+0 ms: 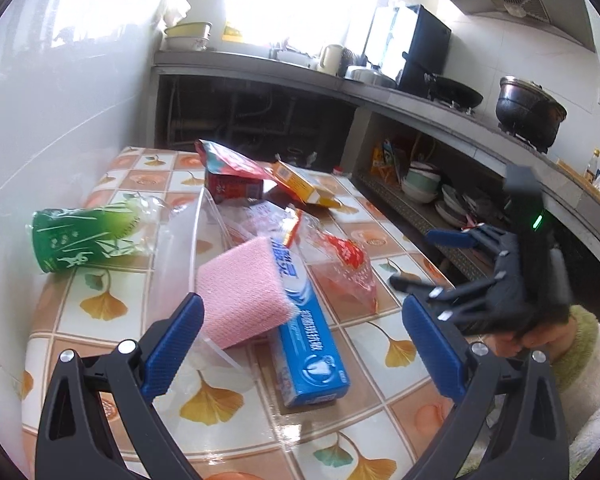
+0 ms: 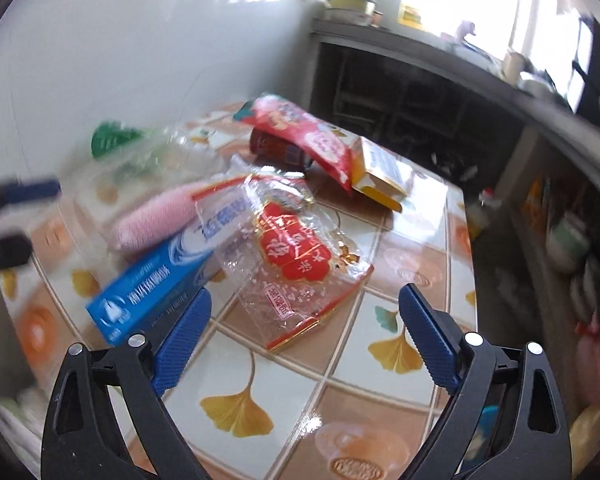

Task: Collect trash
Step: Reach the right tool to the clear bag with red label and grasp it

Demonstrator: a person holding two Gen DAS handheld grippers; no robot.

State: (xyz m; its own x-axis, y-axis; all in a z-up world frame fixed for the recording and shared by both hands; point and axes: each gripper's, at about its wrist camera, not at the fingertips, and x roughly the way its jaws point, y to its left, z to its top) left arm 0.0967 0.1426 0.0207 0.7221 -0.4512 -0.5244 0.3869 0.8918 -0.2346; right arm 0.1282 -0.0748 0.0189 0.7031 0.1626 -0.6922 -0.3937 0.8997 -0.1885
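Observation:
Trash lies on a tiled table (image 1: 100, 312): a pink sponge (image 1: 240, 296) resting on a blue toothpaste box (image 1: 312, 348), a clear wrapper with a red label (image 1: 340, 264), a green paper cup in plastic (image 1: 76, 240), a red packet (image 1: 232, 164) on a red carton (image 1: 232, 190), and a yellow box (image 1: 300, 184). My left gripper (image 1: 300, 344) is open, its jaws either side of the sponge and blue box. My right gripper (image 2: 304, 328) is open and empty above the clear wrapper (image 2: 296, 252); it also shows in the left wrist view (image 1: 428, 256). The blue box (image 2: 160, 280) lies left of it.
A white wall (image 1: 40, 120) runs along the table's left side. A grey kitchen counter (image 1: 380, 92) with a wok (image 1: 456, 94) and a pot (image 1: 528, 108) runs behind and to the right. Bowls and plates (image 1: 424, 184) sit on the shelf under it.

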